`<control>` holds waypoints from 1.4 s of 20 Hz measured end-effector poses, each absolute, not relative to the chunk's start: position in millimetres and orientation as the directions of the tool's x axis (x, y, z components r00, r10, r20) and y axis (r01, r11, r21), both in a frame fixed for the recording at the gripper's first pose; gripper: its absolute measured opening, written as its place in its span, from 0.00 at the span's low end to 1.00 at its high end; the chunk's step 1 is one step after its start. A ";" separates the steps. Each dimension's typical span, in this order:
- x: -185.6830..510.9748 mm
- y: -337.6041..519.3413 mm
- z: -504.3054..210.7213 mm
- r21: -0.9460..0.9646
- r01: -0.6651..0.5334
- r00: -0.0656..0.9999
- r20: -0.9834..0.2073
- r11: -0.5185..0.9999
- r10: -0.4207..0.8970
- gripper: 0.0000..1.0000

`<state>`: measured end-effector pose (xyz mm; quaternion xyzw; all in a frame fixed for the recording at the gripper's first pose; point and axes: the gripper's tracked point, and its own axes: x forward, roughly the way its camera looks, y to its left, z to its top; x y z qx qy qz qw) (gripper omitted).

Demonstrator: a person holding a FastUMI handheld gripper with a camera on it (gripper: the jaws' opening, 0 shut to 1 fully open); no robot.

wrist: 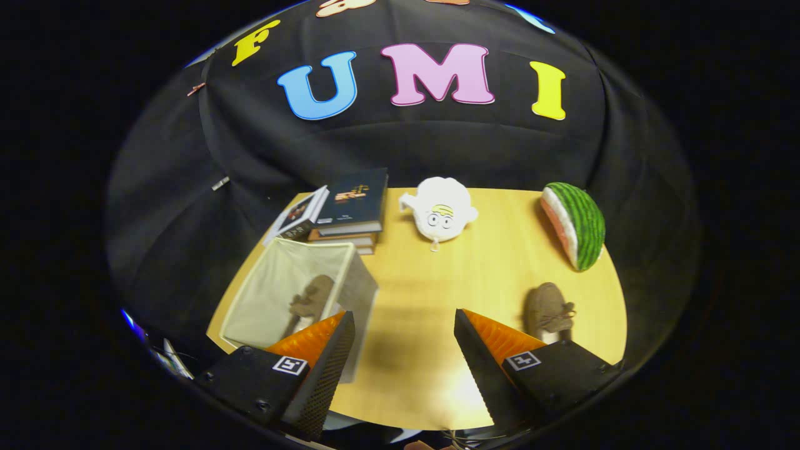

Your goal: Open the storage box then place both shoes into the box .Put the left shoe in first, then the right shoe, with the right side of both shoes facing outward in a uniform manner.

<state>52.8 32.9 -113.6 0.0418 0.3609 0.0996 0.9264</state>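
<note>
At the left, the storage box (300,294) stands open on the table (425,350), a pale fabric box just beyond the left finger of the tongs (405,350). One brown shoe (310,299) already lies inside it, so I judge that the first shoe is placed and the second one remains. Behind the box, at the far left of the table, there is a stack of books (347,209).

In the middle, the tongs are spread wide and they hold nothing; only bare table is between the fingers. Far beyond them a white plush toy (440,212) lies on the table.

At the right, the second brown shoe (547,309) lies on the table, just ahead of the right finger and a little to its right side. Its long axis runs near to far, almost along the fingers, with the laces towards the near end. The coming move turns on this: the tongs must go right to bring the shoe between the fingers. A watermelon slice toy (578,225) stands at the far right, well apart from the shoe.
</note>
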 end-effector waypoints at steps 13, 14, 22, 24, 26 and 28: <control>39.1 -189.4 -214.5 0.122 -0.035 0.641 -0.759 0.992 0.116 0.99; 40.7 -201.9 -226.1 0.111 -0.030 0.629 -0.770 0.993 0.105 0.99; 64.0 -228.4 -294.0 0.088 -0.073 0.533 -0.839 0.993 0.113 0.99; 69.2 -229.3 -301.0 0.122 -0.036 0.538 -0.834 0.992 0.122 0.99; 69.2 -231.1 -305.5 0.150 -0.008 0.529 -0.838 0.989 0.131 0.97; 75.1 -226.9 -308.1 0.181 0.008 0.529 -0.836 0.983 0.150 0.89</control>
